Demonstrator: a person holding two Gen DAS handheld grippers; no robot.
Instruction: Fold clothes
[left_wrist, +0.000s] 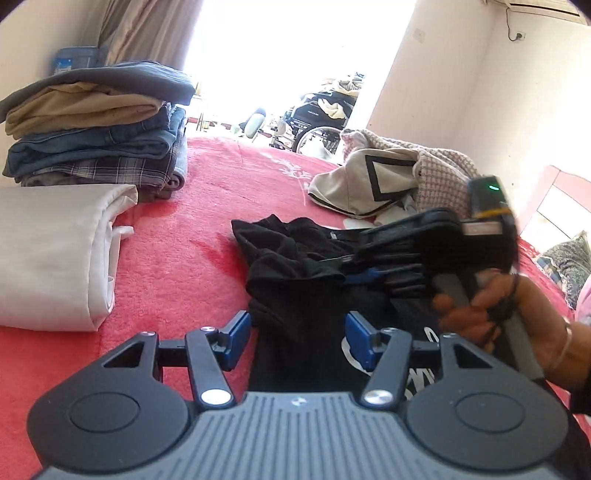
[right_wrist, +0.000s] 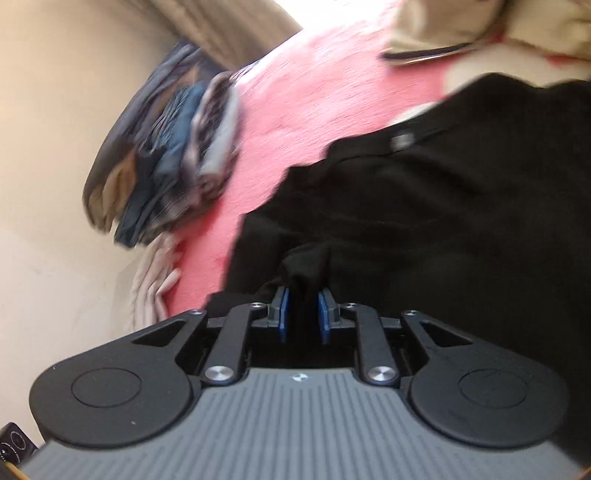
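Note:
A crumpled black garment (left_wrist: 295, 258) lies on the red bed cover (left_wrist: 207, 206), with white print showing near its right edge. My left gripper (left_wrist: 300, 341) is open, its blue pads (left_wrist: 236, 338) standing wide on either side of the garment's near part. In the left wrist view a hand (left_wrist: 491, 310) holds my right gripper (left_wrist: 364, 275), which reaches into the garment from the right. In the blurred right wrist view, the right gripper (right_wrist: 304, 314) is shut on a raised fold of the black garment (right_wrist: 424, 206).
A stack of folded jeans and shirts (left_wrist: 99, 125) stands at the back left, with a folded white sheet (left_wrist: 55, 258) in front of it. An unfolded beige and pink-checked pile (left_wrist: 391, 177) lies at the back right. A wheelchair (left_wrist: 317, 122) stands beyond the bed.

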